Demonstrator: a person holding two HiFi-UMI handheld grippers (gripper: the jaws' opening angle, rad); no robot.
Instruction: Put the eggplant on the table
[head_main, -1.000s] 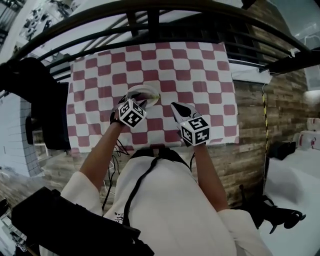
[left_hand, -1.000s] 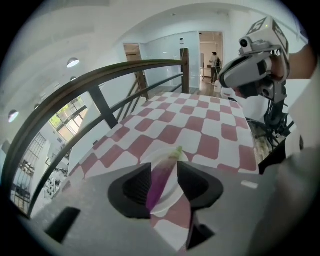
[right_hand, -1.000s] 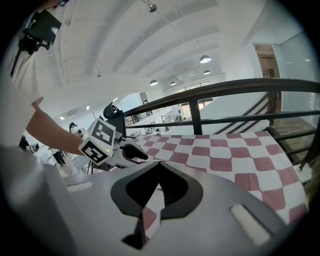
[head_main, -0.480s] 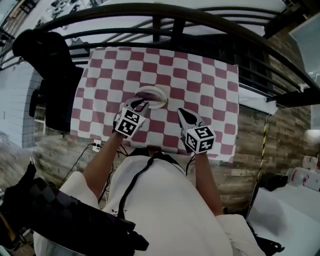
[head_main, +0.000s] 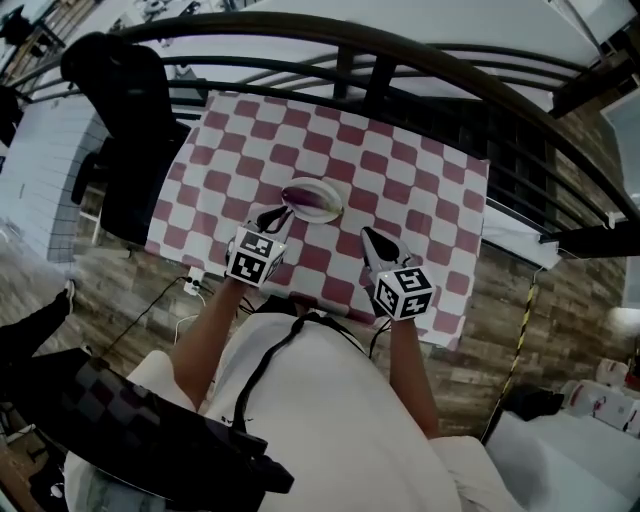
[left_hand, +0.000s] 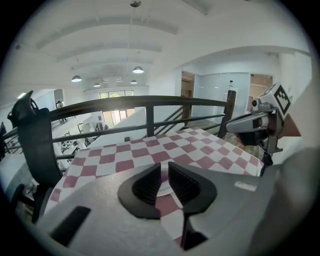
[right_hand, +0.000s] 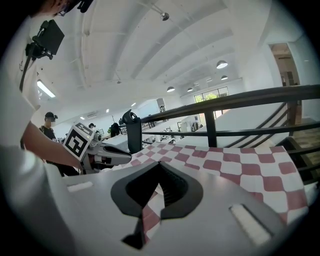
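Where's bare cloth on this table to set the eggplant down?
Bare cloth lies right of the plate, up to the railing, and left of it toward the chair. Crowded only around the plate holding the eggplant.

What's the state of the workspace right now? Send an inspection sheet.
Surface: table, covered in a red-and-white checked cloth.
Job's things: eggplant lies on a white plate near the table's middle.
Clutter: nothing seen.
Grippers: left hand-held gripper at the plate's near-left rim, jaws just been closing to a narrow gap, nothing between them; right hand-held gripper apart from the plate, jaws together, empty.
Cables: cable runs from a white plug below the table's near-left edge.
Surroundings: black railing behind the table, black chair at its left, wood-look floor.
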